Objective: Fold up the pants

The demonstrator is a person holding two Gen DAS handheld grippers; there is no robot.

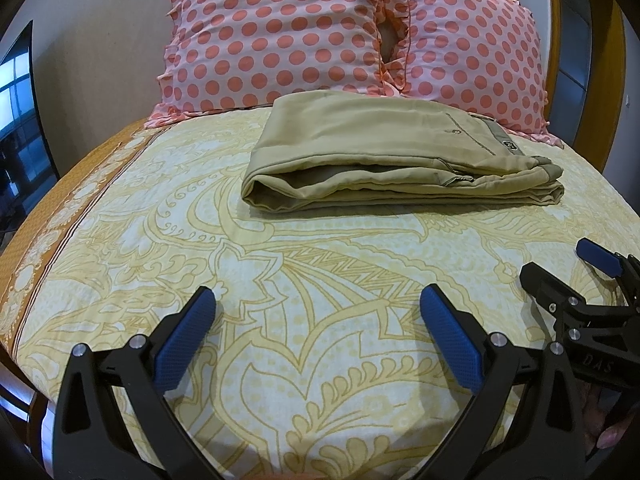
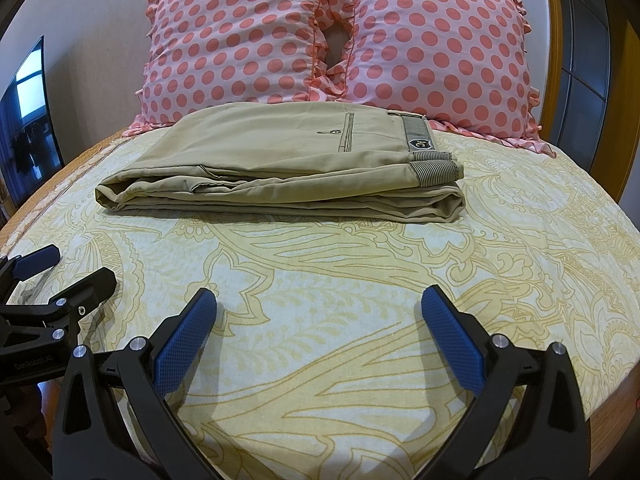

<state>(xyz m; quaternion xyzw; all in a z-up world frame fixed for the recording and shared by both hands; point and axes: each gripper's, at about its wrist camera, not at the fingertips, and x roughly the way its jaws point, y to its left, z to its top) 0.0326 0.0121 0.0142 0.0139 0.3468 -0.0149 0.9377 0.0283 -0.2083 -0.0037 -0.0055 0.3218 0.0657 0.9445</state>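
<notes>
Khaki pants lie folded in a flat stack on the yellow patterned bedsheet, just in front of the pillows; they also show in the right wrist view, back pocket and waistband on top. My left gripper is open and empty, held above the sheet well short of the pants. My right gripper is open and empty too, beside the left one. Each gripper shows at the edge of the other's view: the right, the left.
Two pink pillows with coral dots lean on the wooden headboard behind the pants. A dark screen stands at the left wall. The bed's orange border runs along the left edge.
</notes>
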